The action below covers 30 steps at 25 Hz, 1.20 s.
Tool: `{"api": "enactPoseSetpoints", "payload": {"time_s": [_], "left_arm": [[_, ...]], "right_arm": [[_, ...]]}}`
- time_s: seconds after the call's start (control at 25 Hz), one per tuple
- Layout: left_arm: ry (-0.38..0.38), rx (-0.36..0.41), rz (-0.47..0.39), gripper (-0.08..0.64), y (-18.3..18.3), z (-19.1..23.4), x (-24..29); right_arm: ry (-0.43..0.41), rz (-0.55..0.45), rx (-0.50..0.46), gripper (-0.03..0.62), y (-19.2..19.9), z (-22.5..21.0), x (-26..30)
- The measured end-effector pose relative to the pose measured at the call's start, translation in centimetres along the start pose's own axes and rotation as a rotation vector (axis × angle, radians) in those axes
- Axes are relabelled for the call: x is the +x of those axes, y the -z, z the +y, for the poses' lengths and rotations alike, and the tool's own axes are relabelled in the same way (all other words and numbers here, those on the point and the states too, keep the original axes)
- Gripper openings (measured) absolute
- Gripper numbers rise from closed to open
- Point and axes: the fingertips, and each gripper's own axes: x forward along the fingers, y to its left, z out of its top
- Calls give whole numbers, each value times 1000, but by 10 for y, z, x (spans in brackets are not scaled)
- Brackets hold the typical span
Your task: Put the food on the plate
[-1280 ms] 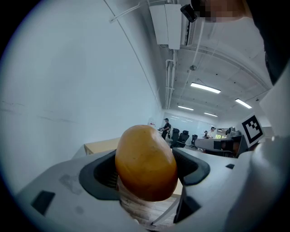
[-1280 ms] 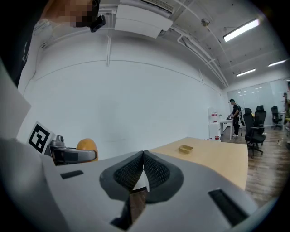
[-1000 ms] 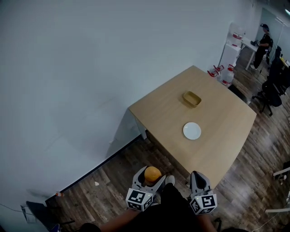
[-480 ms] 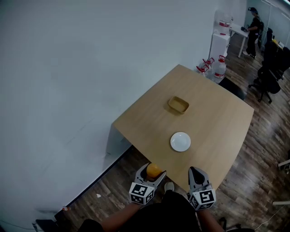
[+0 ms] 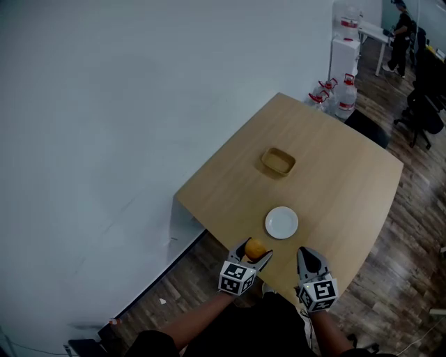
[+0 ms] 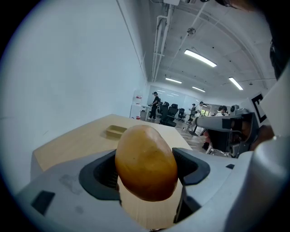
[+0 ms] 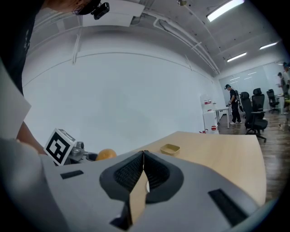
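My left gripper point(image 5: 255, 252) is shut on an orange-brown bread roll point(image 5: 256, 248), held at the near edge of the wooden table point(image 5: 327, 174). In the left gripper view the roll point(image 6: 145, 162) fills the space between the jaws. The white plate point(image 5: 281, 222) lies on the table just beyond the roll. My right gripper point(image 5: 309, 259) sits to the right of the left one, its jaws pressed together with nothing in them point(image 7: 143, 164). The roll point(image 7: 106, 154) also shows in the right gripper view at the left.
A shallow tan tray point(image 5: 278, 161) rests on the table past the plate. Water jugs point(image 5: 345, 89) and a white cabinet point(image 5: 343, 54) stand beyond the far corner. A person point(image 5: 402, 21) stands at the far right, near office chairs point(image 5: 422, 111). A white wall runs along the left.
Both grippers have come forward from over the floor to the table's near edge, the left one carrying the roll. The plate is now close in front of them.
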Motion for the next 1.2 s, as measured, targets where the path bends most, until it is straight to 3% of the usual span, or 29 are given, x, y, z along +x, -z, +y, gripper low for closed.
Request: {"api": "enactPoseSetpoints", "payload": {"time_s": [0.12,0.28,0.72,0.88,1.2], "left_arm": [[17,-36,38,336,5,2,31],[35,-14,95,336,16,6,68],[52,-7,253,337,65,25,147],[66,32,313,336,86,28,168],[120,184,433,336,110,27,207]], "right_arm": [[49,-20,6,60,-10,-20,-3],[94,-9,31,60,-13,-46,0],[82,71,60,60,9,-63,25],[94,112,71,60,25,-70,15],[160,167,64,60,48,-99,-8]]}}
